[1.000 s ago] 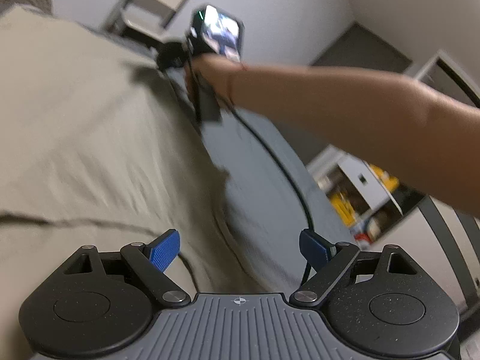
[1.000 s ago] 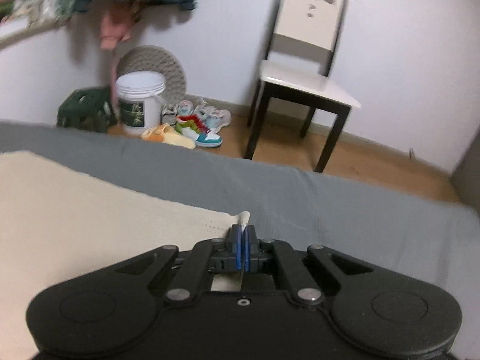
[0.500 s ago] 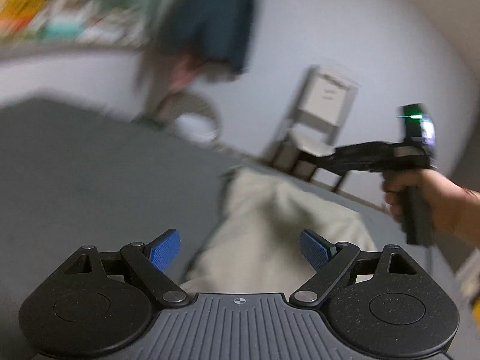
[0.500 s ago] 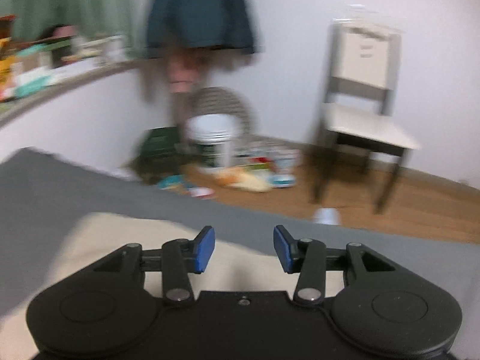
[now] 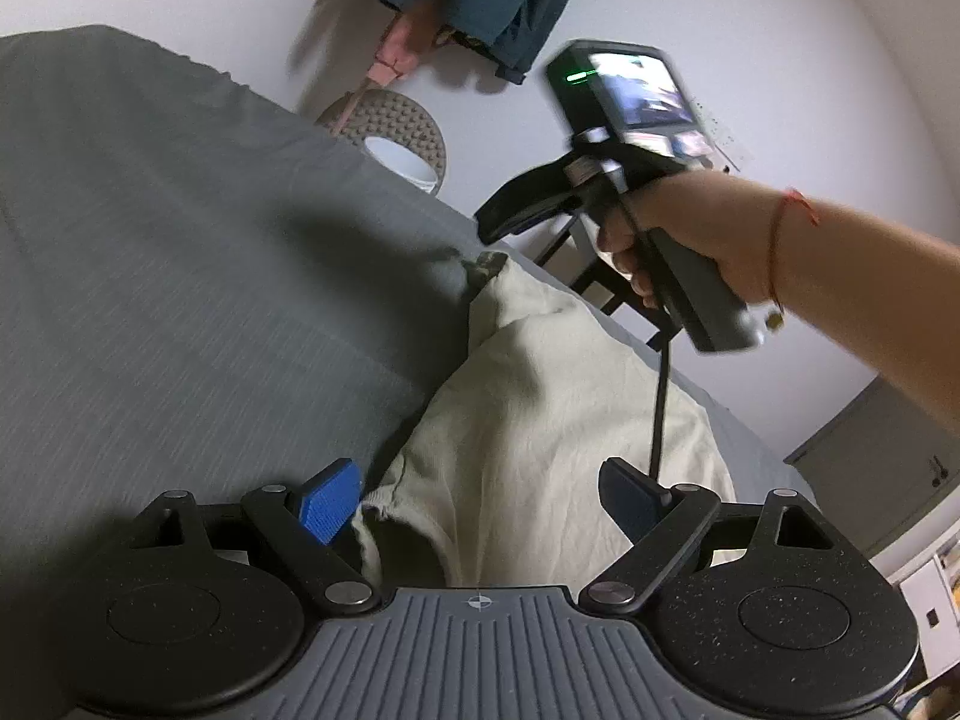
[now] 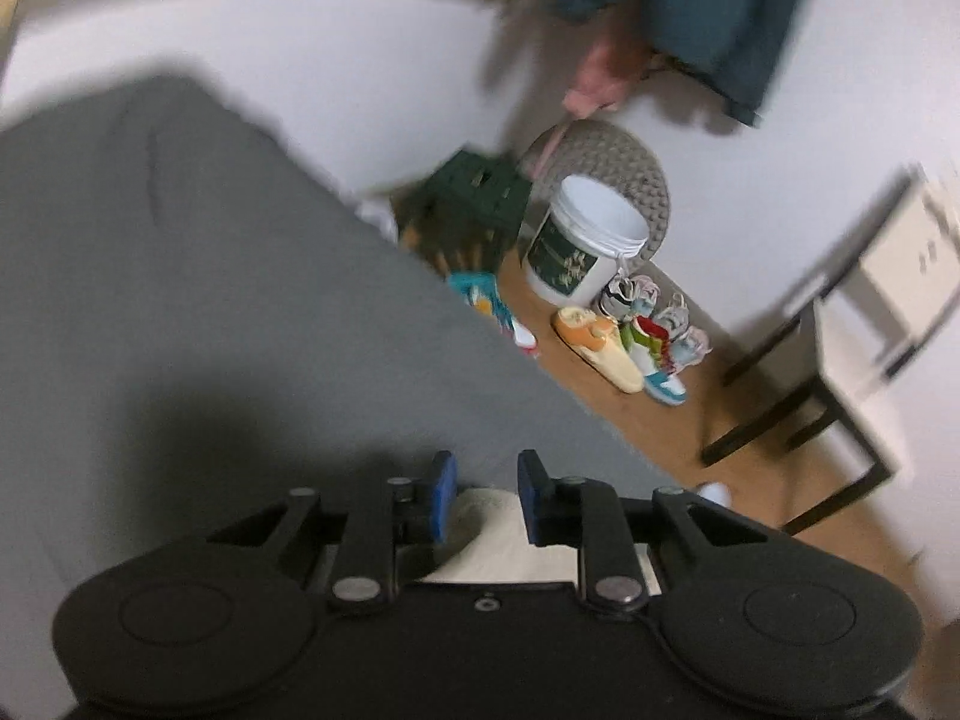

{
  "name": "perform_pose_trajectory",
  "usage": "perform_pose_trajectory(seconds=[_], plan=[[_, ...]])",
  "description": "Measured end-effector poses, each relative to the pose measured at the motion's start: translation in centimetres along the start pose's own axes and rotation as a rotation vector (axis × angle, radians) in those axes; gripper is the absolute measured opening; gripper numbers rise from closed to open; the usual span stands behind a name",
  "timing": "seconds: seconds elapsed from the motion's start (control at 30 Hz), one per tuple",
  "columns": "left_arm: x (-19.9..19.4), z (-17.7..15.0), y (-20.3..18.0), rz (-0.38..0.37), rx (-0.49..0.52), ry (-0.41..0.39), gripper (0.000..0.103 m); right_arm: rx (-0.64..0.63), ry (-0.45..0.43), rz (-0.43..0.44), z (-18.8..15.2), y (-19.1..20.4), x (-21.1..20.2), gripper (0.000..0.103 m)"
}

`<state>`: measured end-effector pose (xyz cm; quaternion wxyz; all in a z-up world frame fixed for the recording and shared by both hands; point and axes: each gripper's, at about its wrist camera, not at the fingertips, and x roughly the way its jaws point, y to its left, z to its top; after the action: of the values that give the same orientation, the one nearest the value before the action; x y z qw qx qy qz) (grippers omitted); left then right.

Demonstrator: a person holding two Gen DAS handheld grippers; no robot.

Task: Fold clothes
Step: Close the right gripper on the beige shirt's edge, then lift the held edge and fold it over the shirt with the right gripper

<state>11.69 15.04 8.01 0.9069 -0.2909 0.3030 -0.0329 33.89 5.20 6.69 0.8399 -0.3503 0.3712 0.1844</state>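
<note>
Cream garment (image 5: 558,414) beneath left fingers (image 5: 329,507), spread wide, not gripped.

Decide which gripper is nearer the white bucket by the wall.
Right. The right gripper hangs over the bed's far edge, facing the bucket; the left gripper sits further back, over the cream garment.

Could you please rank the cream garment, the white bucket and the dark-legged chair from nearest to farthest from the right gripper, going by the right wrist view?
1. Cream garment: right below the right gripper, between its open fingers.
2. White bucket: on the floor beyond the bed edge, ahead and slightly right.
3. Dark-legged chair: far right by the wall, about as far; too close to call.
</note>
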Motion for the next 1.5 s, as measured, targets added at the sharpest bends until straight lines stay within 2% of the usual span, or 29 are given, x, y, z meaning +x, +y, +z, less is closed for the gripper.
perform_pose_trajectory(seconds=[0.3, 0.53, 0.6, 0.73, 0.83, 0.87, 1.0, 1.03, 1.07, 1.17, 1.27, 1.3, 1.43, 1.5], plan=[[0.3, -0.5, 0.0, -0.079, 0.001, 0.072, 0.087, -0.328, 0.194, -0.050, 0.4, 3.9, 3.3, 0.022], [-0.5, -1.2, -0.2, -0.086, -0.006, 0.087, 0.087, -0.562, 0.335, -0.091, 0.4, 6.7, 5.6, 0.021], [-0.5, -1.1, -0.4, -0.085, -0.008, 0.081, 0.087, -0.552, 0.343, -0.087, 0.5, 6.7, 5.4, 0.021], [0.6, -1.4, -0.7, -0.090, 0.018, 0.093, 0.087, -0.525, 0.335, -0.071, 1.0, 6.2, 4.9, 0.027], [1.0, -1.7, -0.9, -0.084, 0.035, 0.105, 0.087, -0.531, 0.359, -0.047, 1.2, 6.1, 4.8, 0.027], [1.1, -1.7, -0.9, -0.083, 0.036, 0.105, 0.087, -0.531, 0.369, -0.050, 1.2, 6.2, 4.9, 0.030], [1.1, -1.6, -1.0, -0.083, 0.045, 0.104, 0.087, -0.518, 0.411, -0.066, 0.9, 6.2, 5.5, 0.030], [1.2, -1.7, -1.1, -0.081, 0.045, 0.105, 0.087, -0.506, 0.422, -0.062, 0.7, 6.1, 5.7, 0.020], [1.4, -1.7, -1.1, -0.081, 0.044, 0.105, 0.087, -0.483, 0.407, -0.058, 0.7, 5.9, 5.7, 0.005], [1.5, -1.8, -1.2, -0.080, 0.053, 0.107, 0.087, -0.409, 0.343, -0.047, 0.8, 5.2, 5.3, 0.004], [1.7, -1.9, -1.4, -0.077, 0.070, 0.111, 0.087, -0.215, 0.215, -0.023, 1.5, 2.6, 3.9, 0.004], [1.6, -2.0, -1.4, -0.075, 0.074, 0.112, 0.087, -0.126, 0.172, -0.005, 1.6, 1.3, 3.4, 0.004], [1.4, -2.2, -1.5, -0.074, 0.084, 0.117, 0.087, 0.366, -0.010, 0.114, 0.3, -4.8, 1.6, 0.004], [1.6, -2.3, -1.5, -0.074, 0.091, 0.120, 0.087, 0.572, -0.065, 0.188, -1.0, -6.9, 1.6, 0.004]])
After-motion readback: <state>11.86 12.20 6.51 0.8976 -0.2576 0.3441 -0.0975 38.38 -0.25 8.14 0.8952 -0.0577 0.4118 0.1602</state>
